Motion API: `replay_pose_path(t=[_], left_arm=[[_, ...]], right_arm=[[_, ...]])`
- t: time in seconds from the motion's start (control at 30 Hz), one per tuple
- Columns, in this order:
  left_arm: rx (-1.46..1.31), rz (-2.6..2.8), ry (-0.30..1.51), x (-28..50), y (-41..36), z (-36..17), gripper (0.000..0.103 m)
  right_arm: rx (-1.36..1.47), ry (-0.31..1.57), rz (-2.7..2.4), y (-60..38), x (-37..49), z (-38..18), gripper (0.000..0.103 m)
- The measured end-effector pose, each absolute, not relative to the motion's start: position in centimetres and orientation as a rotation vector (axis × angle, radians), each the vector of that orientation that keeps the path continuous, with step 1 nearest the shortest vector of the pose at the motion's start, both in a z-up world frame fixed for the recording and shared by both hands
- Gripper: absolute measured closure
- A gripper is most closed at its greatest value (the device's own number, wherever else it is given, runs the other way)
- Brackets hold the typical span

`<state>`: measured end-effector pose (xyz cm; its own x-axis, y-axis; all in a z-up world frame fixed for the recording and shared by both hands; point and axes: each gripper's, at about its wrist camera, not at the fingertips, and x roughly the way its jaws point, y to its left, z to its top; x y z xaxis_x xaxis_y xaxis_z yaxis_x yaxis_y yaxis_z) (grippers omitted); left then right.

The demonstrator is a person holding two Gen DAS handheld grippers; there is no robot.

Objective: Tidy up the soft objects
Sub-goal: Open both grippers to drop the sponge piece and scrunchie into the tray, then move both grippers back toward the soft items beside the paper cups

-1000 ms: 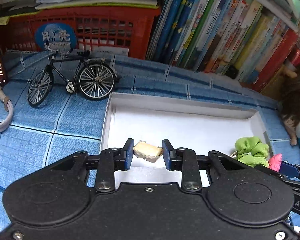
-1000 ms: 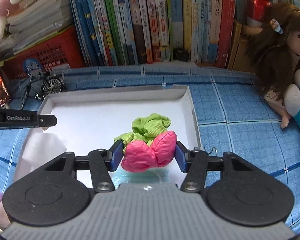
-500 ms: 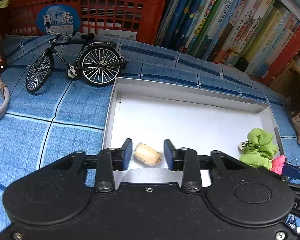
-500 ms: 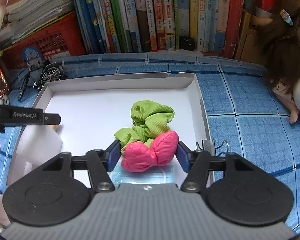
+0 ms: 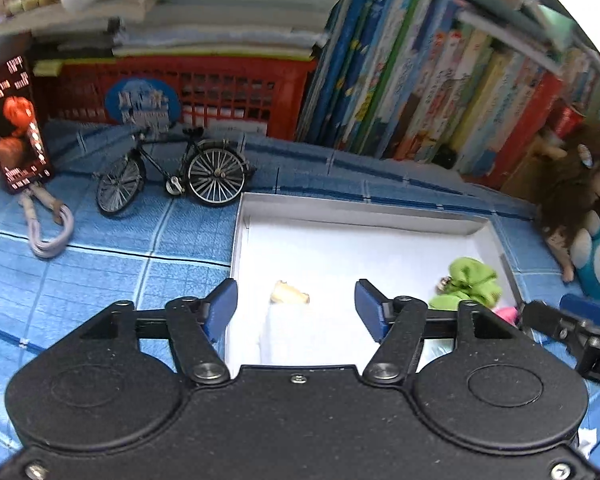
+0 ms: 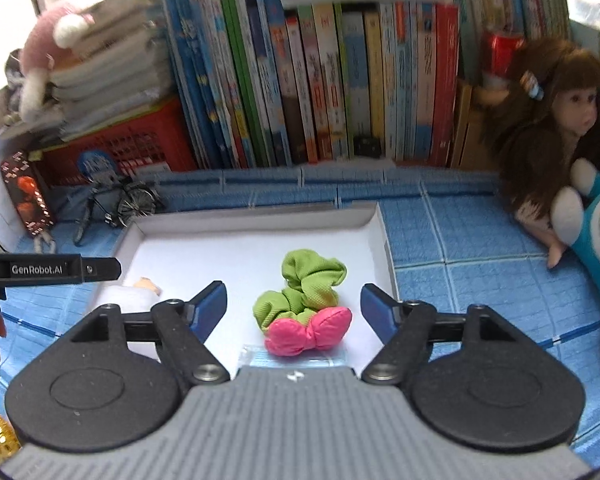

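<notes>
Two dolls [image 6: 556, 128] flank books [image 6: 320, 80] behind tray [image 6: 256, 220]

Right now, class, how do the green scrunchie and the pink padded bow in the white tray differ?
The green scrunchie is larger, crumpled and matte; the pink padded bow is smaller, puffy and slightly shiny. The scrunchie lies farther into the white tray; the bow lies at its near edge. Both are soft, touch each other, and lie free.
</notes>
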<state>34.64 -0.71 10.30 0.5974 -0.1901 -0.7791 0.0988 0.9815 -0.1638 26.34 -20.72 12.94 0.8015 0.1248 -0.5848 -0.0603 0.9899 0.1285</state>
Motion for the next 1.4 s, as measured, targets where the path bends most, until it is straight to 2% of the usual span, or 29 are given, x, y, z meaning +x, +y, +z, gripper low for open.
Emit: replay_pose_path(t=[0.13,0.47,0.93,1.4], left_arm=[[-0.065,-0.191,0.853,31.3,-0.9,12.0,0.032],[-0.039,-0.281,0.733,22.4,-0.1,13.9,0.026],[-0.035,-0.328,0.613,12.8,2.0,12.3,0.021],[-0.043,-0.314,0.517,7.3,3.8,9.3,0.018]], right_arm=[[0.100,0.568,0.105,-21.4,23.4,14.1,0.015],[0.084,0.422,0.146,-23.4,15.2,14.5,0.009],[0.015,0.267,0.158,-24.7,6.7,11.6,0.000],[0.023,0.208,0.150,-25.3,3.1,7.2,0.000]])
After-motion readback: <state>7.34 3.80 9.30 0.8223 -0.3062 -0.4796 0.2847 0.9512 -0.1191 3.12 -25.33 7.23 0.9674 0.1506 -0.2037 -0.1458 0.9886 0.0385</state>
